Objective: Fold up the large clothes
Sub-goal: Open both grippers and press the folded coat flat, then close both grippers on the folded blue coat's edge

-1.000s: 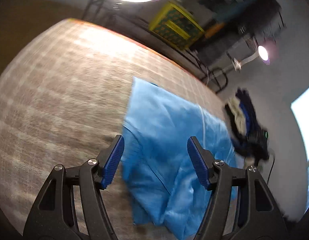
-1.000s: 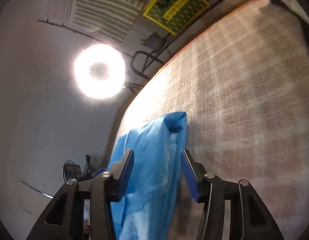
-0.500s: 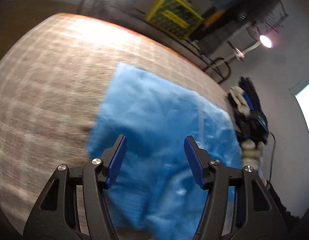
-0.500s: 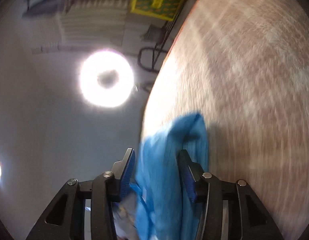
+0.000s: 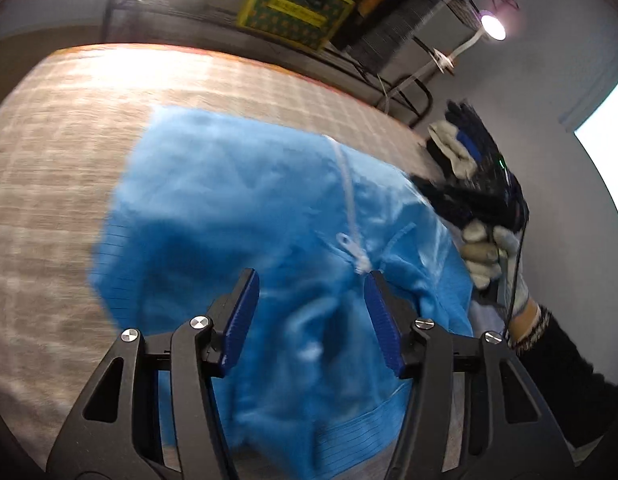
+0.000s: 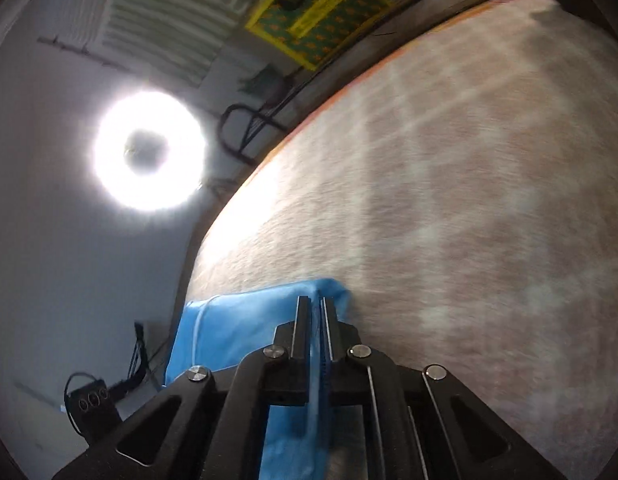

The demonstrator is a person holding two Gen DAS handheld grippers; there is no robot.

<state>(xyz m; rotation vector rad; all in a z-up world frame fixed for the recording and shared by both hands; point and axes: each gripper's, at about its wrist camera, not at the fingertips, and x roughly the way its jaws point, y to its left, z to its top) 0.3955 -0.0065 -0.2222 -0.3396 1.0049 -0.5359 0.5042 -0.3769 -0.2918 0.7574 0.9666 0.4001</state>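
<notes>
Checked tablecloth (image 5: pixel 61 152); yellow box (image 5: pixel 297 6) label unreadable. Left gripper (image 5: pixel 309 312) closing over blue garment (image 5: pixel 229 208); right gripper (image 6: pixel 316 308) pinches it.

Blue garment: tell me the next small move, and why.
Probably close the left gripper on the blue garment. The right gripper is already pinching its edge, while the left's jaws, still narrowing, straddle rumpled fabric near the white zipper without gripping it.
</notes>
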